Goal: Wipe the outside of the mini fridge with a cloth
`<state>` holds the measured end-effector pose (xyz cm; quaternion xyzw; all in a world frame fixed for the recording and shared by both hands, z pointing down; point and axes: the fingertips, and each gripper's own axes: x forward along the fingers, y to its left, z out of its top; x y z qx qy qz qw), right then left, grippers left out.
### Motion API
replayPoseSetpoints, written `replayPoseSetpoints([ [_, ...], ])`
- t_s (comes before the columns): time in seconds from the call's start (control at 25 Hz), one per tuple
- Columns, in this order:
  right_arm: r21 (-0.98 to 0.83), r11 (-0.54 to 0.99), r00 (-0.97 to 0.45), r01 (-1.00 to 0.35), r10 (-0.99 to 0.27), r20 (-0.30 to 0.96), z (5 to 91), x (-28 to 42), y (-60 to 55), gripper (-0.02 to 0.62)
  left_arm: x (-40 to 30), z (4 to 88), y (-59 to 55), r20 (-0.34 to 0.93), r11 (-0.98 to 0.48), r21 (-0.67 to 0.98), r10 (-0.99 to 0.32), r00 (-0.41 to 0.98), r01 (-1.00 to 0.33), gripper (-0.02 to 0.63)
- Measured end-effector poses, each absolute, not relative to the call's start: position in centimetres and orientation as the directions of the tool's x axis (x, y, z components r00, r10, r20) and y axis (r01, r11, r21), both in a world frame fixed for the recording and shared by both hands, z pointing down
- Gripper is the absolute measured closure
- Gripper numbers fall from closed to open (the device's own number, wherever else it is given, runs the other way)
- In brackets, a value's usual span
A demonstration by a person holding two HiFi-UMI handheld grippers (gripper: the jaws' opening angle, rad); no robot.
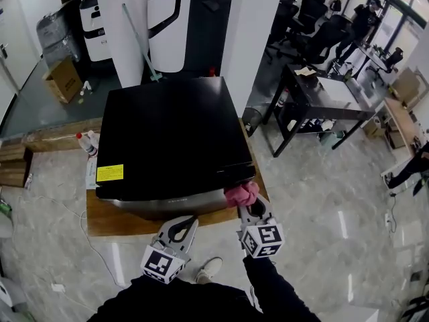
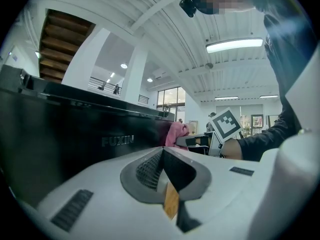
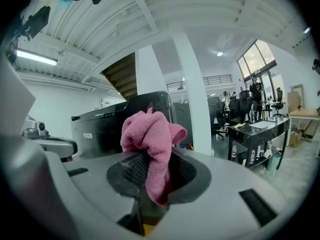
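A black mini fridge (image 1: 171, 136) lies on a low wooden platform (image 1: 114, 221), its silver front edge toward me. My right gripper (image 1: 249, 208) is shut on a pink cloth (image 1: 242, 194), which it holds against the fridge's near right corner. In the right gripper view the cloth (image 3: 151, 140) bunches out of the jaws, with the fridge (image 3: 107, 126) behind it. My left gripper (image 1: 182, 231) hovers just in front of the fridge's front edge, shut with nothing in it. The left gripper view shows the black fridge front (image 2: 75, 139) close by and the pink cloth (image 2: 176, 132) beyond.
A spray bottle (image 1: 86, 143) lies left of the fridge on the platform. White pillars (image 1: 251, 32) and a large white-and-black machine (image 1: 181, 25) stand behind. A black desk (image 1: 322, 102) is at the right, a cardboard box (image 1: 64, 79) at the far left. My shoe (image 1: 209, 270) is below.
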<state>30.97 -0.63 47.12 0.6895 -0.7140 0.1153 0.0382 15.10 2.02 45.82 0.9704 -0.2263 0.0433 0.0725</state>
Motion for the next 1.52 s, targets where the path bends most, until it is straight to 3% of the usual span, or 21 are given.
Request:
replayPoseSetpoints([
  [0.24, -0.108, -0.063, 0.036, -0.992, -0.973, 0.23, 48.2, 30.7, 0.9, 0.502, 10.1, 47.3, 1.3, 0.101, -0.876, 0.097, -0.463, 0.881, -0.472, 0.6],
  [0.68, -0.115, 0.203, -0.232, -0.972, -0.89, 0.393, 60.6, 6.7, 1.5, 0.502, -4.1, 58.1, -1.3, 0.184, -0.839, 0.095, -0.515, 0.837, -0.537, 0.6],
  [0.92, -0.089, 0.281, -0.289, -0.956, -0.835, 0.469, 68.0, -1.2, -2.3, 0.502, -9.1, 65.8, -3.7, 0.278, -0.784, 0.16, -0.547, 0.789, -0.6, 0.6],
  [1.52, -0.209, 0.156, -0.246, -0.965, -0.814, 0.527, 71.0, -1.6, -6.2, 0.502, -8.3, 68.5, -5.5, 0.321, -0.786, 0.159, -0.53, 0.785, -0.597, 0.6],
])
